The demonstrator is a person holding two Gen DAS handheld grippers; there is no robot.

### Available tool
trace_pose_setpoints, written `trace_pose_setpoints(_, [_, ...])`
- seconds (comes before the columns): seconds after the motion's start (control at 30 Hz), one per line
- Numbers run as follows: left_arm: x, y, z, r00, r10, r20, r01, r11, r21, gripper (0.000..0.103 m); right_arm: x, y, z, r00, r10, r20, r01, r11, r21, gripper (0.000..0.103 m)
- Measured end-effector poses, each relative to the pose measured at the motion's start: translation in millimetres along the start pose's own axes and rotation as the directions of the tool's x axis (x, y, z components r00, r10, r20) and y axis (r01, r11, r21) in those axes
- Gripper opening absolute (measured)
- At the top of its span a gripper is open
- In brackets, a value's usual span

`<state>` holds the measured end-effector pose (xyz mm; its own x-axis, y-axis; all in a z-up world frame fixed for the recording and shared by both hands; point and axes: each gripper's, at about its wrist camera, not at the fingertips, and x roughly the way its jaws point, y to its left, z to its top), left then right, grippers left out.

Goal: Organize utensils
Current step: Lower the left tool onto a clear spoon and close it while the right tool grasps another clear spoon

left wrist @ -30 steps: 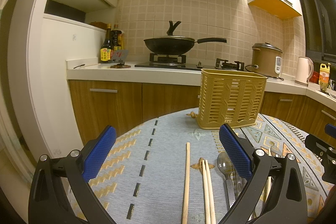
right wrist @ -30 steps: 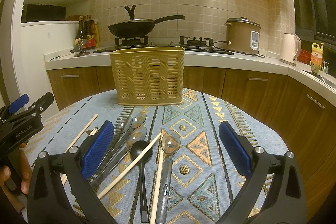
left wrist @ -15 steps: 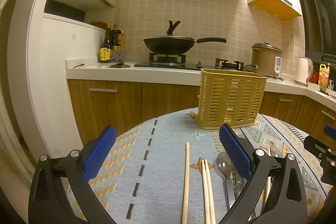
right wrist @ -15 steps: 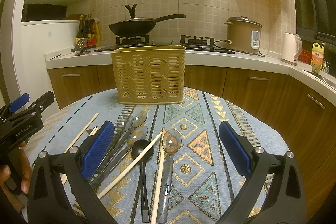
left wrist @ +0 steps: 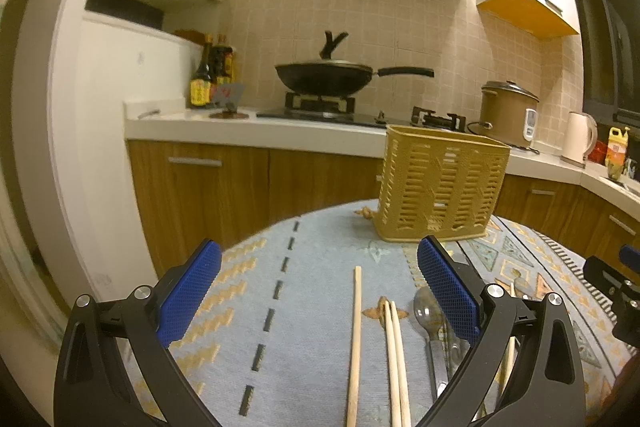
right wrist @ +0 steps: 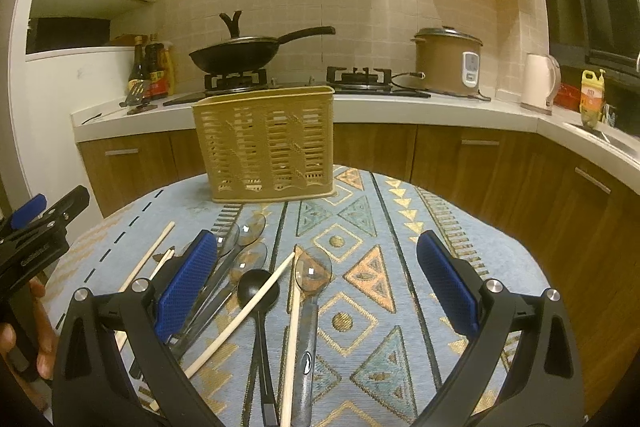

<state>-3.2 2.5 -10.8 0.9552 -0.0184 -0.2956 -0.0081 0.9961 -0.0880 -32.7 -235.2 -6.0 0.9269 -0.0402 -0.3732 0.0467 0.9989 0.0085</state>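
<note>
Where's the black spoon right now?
In the right wrist view, the black spoon lies on the tablecloth left of centre, under a chopstick, between the clear spoons and the gray-handled spoon.

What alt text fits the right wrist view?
The open right gripper hovers over spoons and chopsticks scattered on a patterned tablecloth, with a yellow slotted basket standing upright behind them. The left gripper shows at the left edge; a wok sits on the stove beyond.

Left gripper point(left wrist: 318, 287) gapes wide above chopsticks point(left wrist: 394, 355); beside them a spoon point(left wrist: 429, 319), perhaps more, before the basket point(left wrist: 440, 183)
</note>
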Motion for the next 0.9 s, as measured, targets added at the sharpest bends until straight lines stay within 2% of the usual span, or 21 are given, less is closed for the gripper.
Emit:
trace_pose_setpoints(0.13, [14,8,0,0.997,-0.029,-0.075,0.025,0.998,-0.052,0.095,7,-1,0,0.999,-0.030,-0.038,0.030,1.000,-0.004,0.095])
trace_pose_setpoints(0.17, [20,11,1,0.993,-0.034,-0.109,0.027,0.997,-0.068,0.091,11,-1,0,0.997,-0.042,-0.060,0.042,0.999,-0.008,0.095])
trace_pose_setpoints(0.2, [25,13,1,0.989,-0.046,-0.142,0.035,0.996,-0.079,0.085,15,0,-1,0.995,-0.047,-0.083,0.046,0.999,-0.013,0.095])
trace_pose_setpoints(0.27, [37,15,0,0.968,-0.100,-0.228,0.081,0.993,-0.091,0.079,19,0,1,0.993,-0.049,-0.104,0.048,0.999,-0.015,0.095])
trace_pose_setpoints(0.33, [46,11,0,0.944,-0.142,-0.299,0.124,0.989,-0.080,0.078,24,0,2,0.990,-0.045,-0.134,0.043,0.999,-0.020,0.095])
trace_pose_setpoints(0.4, [52,-1,2,0.915,-0.176,-0.362,0.178,0.984,-0.028,0.072,32,-2,2,0.980,-0.023,-0.196,0.020,1.000,-0.017,0.092])
trace_pose_setpoints(0.47, [58,-18,1,0.876,-0.211,-0.433,0.249,0.968,0.033,0.067,41,-6,3,0.967,-0.004,-0.254,0.003,1.000,-0.007,0.083])
trace_pose_setpoints(0.53, [64,-35,-2,0.825,-0.245,-0.509,0.321,0.945,0.066,0.059,52,-13,5,0.946,0.032,-0.323,-0.029,0.999,0.014,0.074])
trace_pose_setpoints(0.6, [71,-44,-5,0.784,-0.277,-0.556,0.370,0.927,0.060,0.051,62,-21,9,0.926,0.057,-0.372,-0.048,0.998,0.031,0.065])
trace_pose_setpoints(0.63, [75,-49,-6,0.754,-0.301,-0.584,0.399,0.916,0.043,0.051,65,-23,10,0.919,0.066,-0.390,-0.056,0.998,0.038,0.061])
trace_pose_setpoints(0.67, [78,-52,-7,0.737,-0.310,-0.600,0.411,0.911,0.034,0.051,70,-26,12,0.907,0.079,-0.413,-0.065,0.997,0.047,0.059])
trace_pose_setpoints(0.8, [91,-60,-6,0.694,-0.305,-0.652,0.424,0.905,0.028,0.050,91,-36,15,0.843,0.132,-0.522,-0.102,0.991,0.086,0.050])
trace_pose_setpoints(0.83, [94,-61,-6,0.687,-0.297,-0.663,0.423,0.906,0.033,0.050,97,-37,14,0.822,0.148,-0.549,-0.113,0.989,0.097,0.045])
trace_pose_setpoints(0.9, [102,-66,-10,0.672,-0.264,-0.691,0.419,0.906,0.061,0.043,105,-37,11,0.795,0.174,-0.581,-0.131,0.985,0.116,0.040])
